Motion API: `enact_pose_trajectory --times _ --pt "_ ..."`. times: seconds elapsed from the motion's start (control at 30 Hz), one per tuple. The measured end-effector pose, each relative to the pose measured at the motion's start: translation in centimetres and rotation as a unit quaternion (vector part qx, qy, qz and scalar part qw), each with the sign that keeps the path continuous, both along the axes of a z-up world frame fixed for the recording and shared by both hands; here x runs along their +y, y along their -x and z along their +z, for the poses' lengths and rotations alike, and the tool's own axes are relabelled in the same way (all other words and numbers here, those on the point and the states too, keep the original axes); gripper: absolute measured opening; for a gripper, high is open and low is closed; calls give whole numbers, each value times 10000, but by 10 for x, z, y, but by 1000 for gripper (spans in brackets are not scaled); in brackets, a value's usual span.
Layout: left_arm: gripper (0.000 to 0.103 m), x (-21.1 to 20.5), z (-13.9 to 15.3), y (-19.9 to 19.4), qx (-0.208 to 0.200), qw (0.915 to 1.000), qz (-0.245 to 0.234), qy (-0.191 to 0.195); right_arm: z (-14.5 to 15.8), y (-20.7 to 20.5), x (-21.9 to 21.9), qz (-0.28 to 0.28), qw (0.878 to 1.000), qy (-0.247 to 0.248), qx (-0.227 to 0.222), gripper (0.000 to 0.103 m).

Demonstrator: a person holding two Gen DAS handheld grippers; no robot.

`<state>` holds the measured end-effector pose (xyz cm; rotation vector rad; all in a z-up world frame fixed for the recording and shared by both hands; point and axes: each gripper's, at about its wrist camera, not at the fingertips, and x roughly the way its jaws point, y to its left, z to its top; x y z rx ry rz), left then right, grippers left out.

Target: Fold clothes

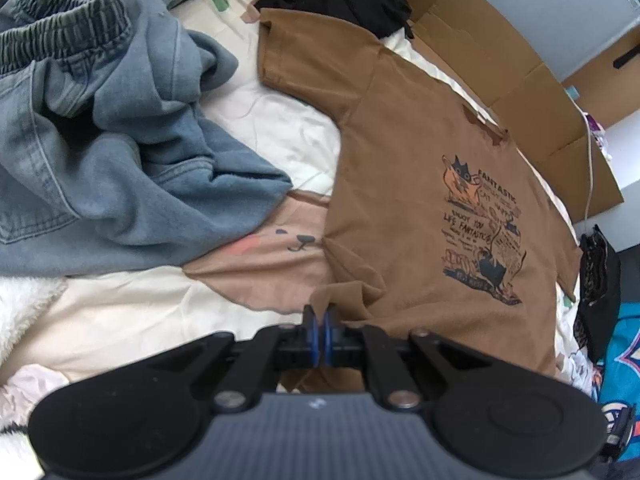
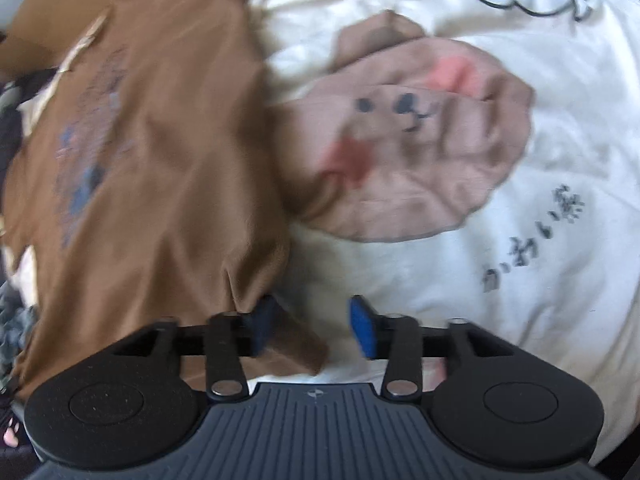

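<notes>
Left wrist view: a cream quilt [image 1: 280, 128] carries the brown shirt [image 1: 400, 184], spread flat with its printed front up, beside heaped jeans [image 1: 100, 128]. The left gripper [image 1: 321, 320] has its blue pads pressed together on a bunched fold at the shirt's near edge. The right gripper [image 2: 310, 326] stands wide, with a shirt corner lying between its pads [image 2: 362, 328], unclamped.

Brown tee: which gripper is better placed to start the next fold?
Left, probably. The left gripper is already shut on the brown tee at a bunched edge, so it could lift and carry straight away. The right gripper is open, with the hem only beside one of its fingers.
</notes>
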<state>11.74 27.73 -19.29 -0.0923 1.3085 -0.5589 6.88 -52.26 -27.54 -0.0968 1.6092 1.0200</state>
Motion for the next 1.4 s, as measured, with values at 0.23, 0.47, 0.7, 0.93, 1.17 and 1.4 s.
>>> enact_pose_trajectory --times 0.23,0.47,0.7,0.93,1.17,1.4 --pt "4 1 -4 5 62 10000 35 -62 -1 21 10 376 9990 -230 6 62" --pt "4 5 -5 9 71 9999 -28 -136 10 32 15 244 9969 -586 470 62" --pt "4 8 -9 10 122 9998 -11 -165 13 36 19 147 9950 -665 731 62" --pt "4 11 -9 11 117 9997 -59 -193 43 20 2 -61 9981 -560 257 61" --pt "4 11 -11 12 138 9997 -24 -175 33 4 -21 -253 9982 45 -539 59" --pt "4 12 -15 12 158 9997 -12 -187 -7 0 -27 -297 9938 830 -678 58"
